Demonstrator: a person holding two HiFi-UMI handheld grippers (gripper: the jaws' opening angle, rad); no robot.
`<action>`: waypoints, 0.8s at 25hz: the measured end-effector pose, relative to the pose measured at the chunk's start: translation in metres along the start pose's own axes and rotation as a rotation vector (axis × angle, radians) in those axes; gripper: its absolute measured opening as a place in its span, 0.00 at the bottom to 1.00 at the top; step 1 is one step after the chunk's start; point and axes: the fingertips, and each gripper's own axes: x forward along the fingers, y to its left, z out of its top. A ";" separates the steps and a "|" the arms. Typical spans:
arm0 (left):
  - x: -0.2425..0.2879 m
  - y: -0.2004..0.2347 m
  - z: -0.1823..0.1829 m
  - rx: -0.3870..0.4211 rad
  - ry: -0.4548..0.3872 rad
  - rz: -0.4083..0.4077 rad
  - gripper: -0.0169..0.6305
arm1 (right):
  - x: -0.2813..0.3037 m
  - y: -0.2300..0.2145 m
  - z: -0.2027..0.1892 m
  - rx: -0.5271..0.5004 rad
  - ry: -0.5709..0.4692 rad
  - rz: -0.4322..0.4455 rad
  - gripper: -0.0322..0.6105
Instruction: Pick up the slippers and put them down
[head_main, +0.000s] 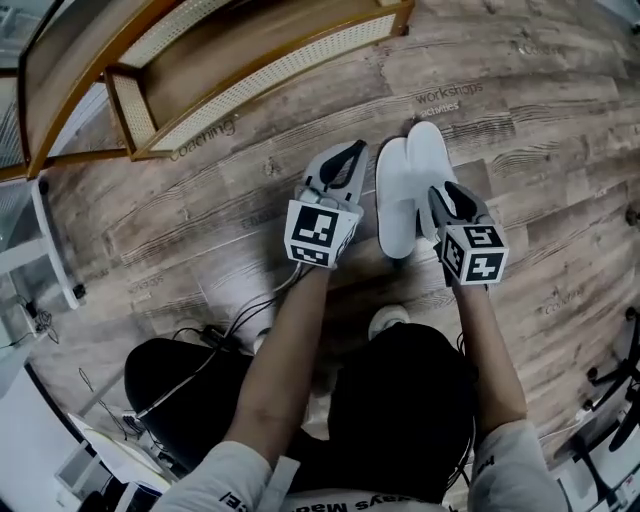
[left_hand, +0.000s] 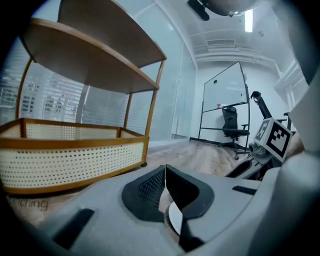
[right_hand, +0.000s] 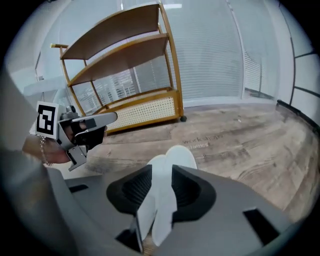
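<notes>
Two white slippers (head_main: 398, 200) lie side by side on the wooden floor, toes pointing away from me. My right gripper (head_main: 441, 200) hangs over the heel end of the right-hand slipper (head_main: 430, 155). In the right gripper view its jaws stand apart, and the white slippers (right_hand: 175, 157) fill the gap between them; I cannot see the pads pressing. My left gripper (head_main: 352, 155) hovers just left of the slippers, apart from them, with its fingertips meeting and nothing held. The left gripper (left_hand: 165, 172) points toward the shelf unit.
A wooden shelf unit (head_main: 200, 70) with a rattan-sided bottom tier (left_hand: 75, 150) stands on the floor at the far left. A whiteboard (left_hand: 225, 97) and an office chair (left_hand: 231, 125) stand further back. My black-trousered legs (head_main: 400, 400), a white shoe (head_main: 388, 320) and cables (head_main: 220, 335) are near me.
</notes>
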 end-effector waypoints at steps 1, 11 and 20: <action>-0.002 0.004 0.014 0.005 -0.017 0.005 0.05 | -0.006 0.003 0.017 -0.020 -0.028 0.004 0.24; -0.066 0.043 0.162 0.027 -0.161 0.090 0.05 | -0.074 0.077 0.179 -0.153 -0.266 0.105 0.13; -0.143 0.039 0.274 0.094 -0.226 0.133 0.05 | -0.154 0.157 0.288 -0.259 -0.447 0.206 0.10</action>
